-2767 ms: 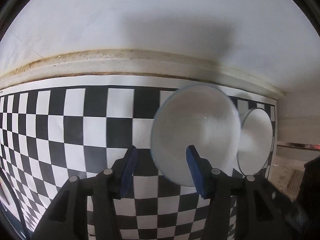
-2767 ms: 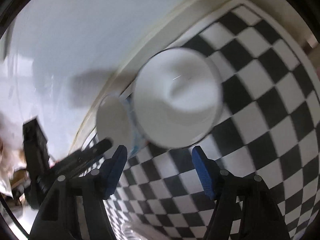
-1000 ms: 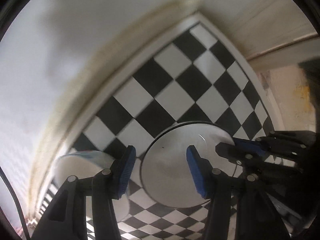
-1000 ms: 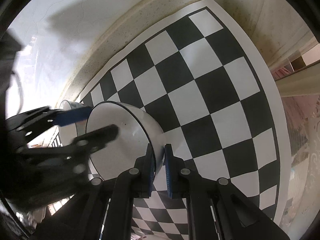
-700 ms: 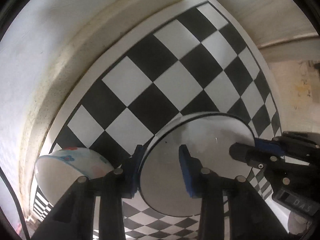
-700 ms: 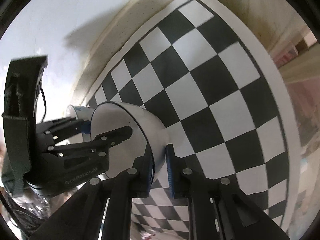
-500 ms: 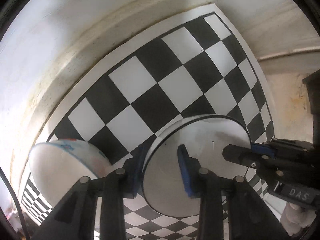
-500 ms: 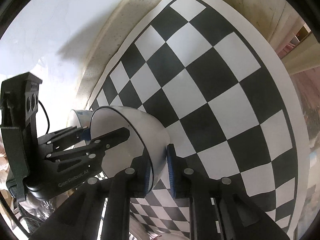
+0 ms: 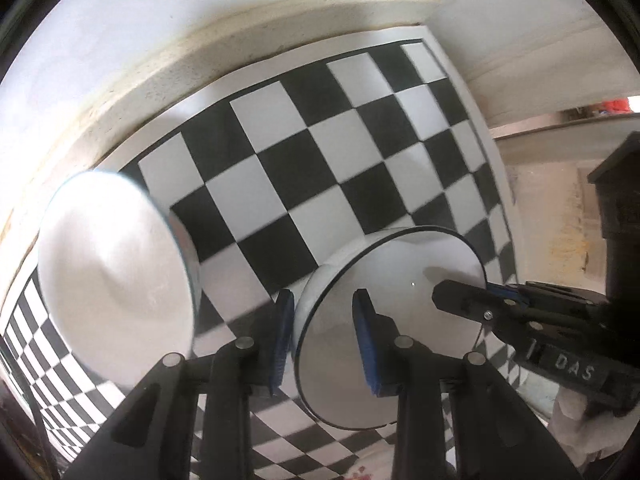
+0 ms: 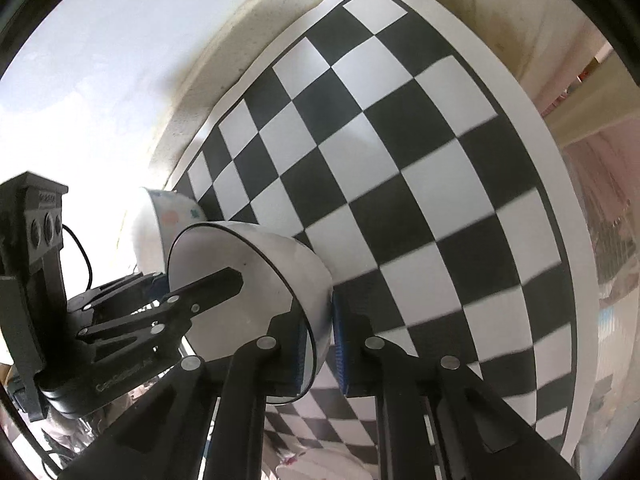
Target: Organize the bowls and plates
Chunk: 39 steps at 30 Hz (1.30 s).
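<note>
A white bowl with a thin dark rim (image 9: 400, 272) (image 10: 240, 248) is tilted on its side over the checkerboard mat (image 9: 320, 140) (image 10: 400, 160). My left gripper (image 9: 322, 336) (image 10: 192, 280) is shut on its near rim, one pad outside the wall and one inside. Across the bowl, my right gripper (image 10: 320, 344) (image 9: 480, 300) is shut on the opposite rim. A second white bowl with a flower pattern and a blue rim (image 9: 116, 272) (image 10: 176, 212) stands tilted to the left, close behind the held one and free of both grippers.
A cream ledge (image 9: 200, 52) and a pale wall (image 10: 120, 40) run along the mat's far side. The mat's white border (image 10: 560, 240) ends at the right, with cluttered floor beyond it. Bare squares stretch from the bowls to the far corner.
The left jaws have narrowed from wide apart onto the dark-rimmed bowl's rim. The left hand has shifted, and the flowered bowl now looms larger at left. The right grip has held.
</note>
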Each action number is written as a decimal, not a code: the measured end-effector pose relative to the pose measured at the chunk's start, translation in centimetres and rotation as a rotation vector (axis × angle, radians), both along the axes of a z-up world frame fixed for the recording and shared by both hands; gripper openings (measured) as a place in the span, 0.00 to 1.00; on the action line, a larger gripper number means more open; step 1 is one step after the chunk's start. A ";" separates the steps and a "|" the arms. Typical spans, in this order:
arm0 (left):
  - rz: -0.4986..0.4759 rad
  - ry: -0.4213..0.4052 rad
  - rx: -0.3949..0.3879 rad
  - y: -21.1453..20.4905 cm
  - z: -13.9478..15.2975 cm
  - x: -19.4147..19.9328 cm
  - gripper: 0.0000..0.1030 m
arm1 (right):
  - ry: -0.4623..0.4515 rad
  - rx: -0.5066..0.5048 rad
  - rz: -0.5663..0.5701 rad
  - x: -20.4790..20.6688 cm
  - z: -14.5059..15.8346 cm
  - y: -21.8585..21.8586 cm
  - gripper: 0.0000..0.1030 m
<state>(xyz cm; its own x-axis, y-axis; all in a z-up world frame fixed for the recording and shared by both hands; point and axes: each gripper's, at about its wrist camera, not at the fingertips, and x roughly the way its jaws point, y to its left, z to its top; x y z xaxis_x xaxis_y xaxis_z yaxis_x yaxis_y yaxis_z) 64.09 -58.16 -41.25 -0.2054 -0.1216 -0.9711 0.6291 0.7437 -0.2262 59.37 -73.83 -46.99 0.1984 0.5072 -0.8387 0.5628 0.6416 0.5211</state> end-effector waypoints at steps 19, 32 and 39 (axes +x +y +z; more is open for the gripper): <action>0.023 -0.040 -0.087 6.9 8.4 -8.6 0.27 | -0.086 -0.031 0.101 -10.8 9.7 8.1 0.12; 0.010 0.055 0.019 9.9 1.8 -15.5 0.27 | 0.048 -0.007 0.168 -19.1 5.6 13.3 0.12; 0.000 0.045 0.072 9.2 -0.8 -17.1 0.27 | 0.088 -0.066 0.198 -18.6 3.6 14.3 0.12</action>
